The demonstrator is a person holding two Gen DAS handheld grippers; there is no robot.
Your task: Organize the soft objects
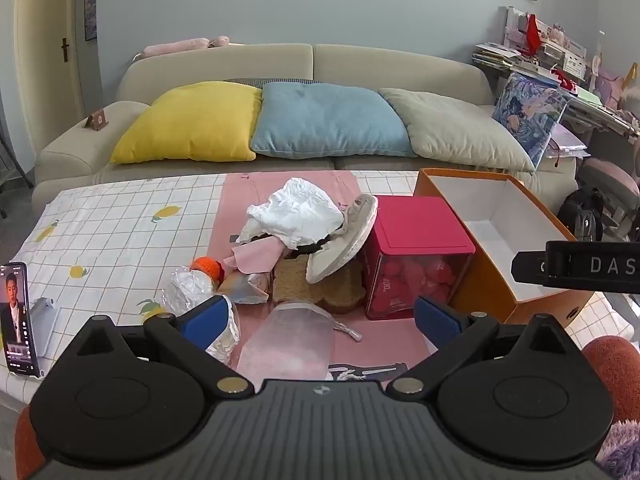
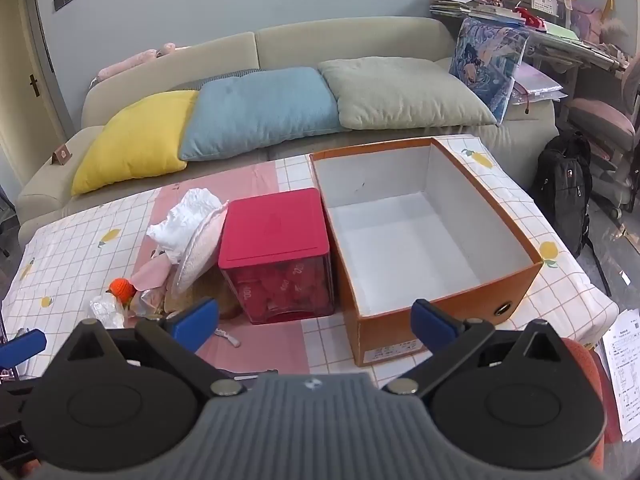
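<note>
My left hand-held gripper [image 1: 318,320] hangs with its jaws wide apart and nothing between them, and the heap of soft things [image 1: 296,240] lies just ahead at twelve o'clock on the surface [image 1: 120,224], its white slipper [image 1: 344,244] slanting from seven to one o'clock. I judge this arm the nearer. At one o'clock the red box [image 1: 416,256] crowds the heap. My right hand-held gripper [image 2: 316,324], equally spread and empty, faces the empty orange box [image 2: 400,240].
</note>
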